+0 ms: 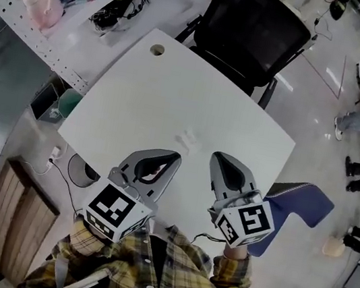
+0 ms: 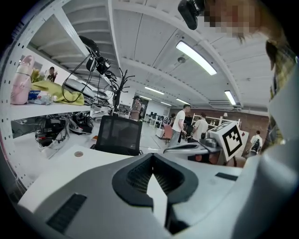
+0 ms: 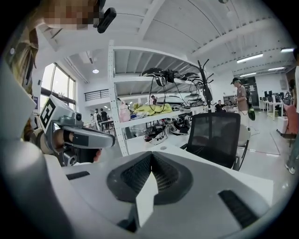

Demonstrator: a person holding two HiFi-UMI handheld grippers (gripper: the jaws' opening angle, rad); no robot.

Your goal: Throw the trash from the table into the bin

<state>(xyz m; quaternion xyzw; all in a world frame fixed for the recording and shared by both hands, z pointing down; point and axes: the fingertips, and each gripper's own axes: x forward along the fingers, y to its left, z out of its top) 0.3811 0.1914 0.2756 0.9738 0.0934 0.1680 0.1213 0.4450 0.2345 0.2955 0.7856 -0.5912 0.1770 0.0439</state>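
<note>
The white table (image 1: 175, 91) fills the middle of the head view, and I see no loose trash on its top. My left gripper (image 1: 176, 156) hovers over the near edge, shut, with nothing between its jaws. In its own view the tips (image 2: 153, 156) meet over the tabletop. My right gripper (image 1: 215, 157) is beside it, also shut and empty, and its tips (image 3: 151, 154) touch. A round, light, bin-like container (image 1: 83, 171) stands on the floor below the table's left edge.
A black office chair (image 1: 254, 29) stands at the table's far side. A shelf rack with cables and a pink bottle (image 1: 40, 0) runs along the left. A cable hole (image 1: 157, 50) marks the far corner. A blue object (image 1: 303, 202) lies right of the table. People stand farther right.
</note>
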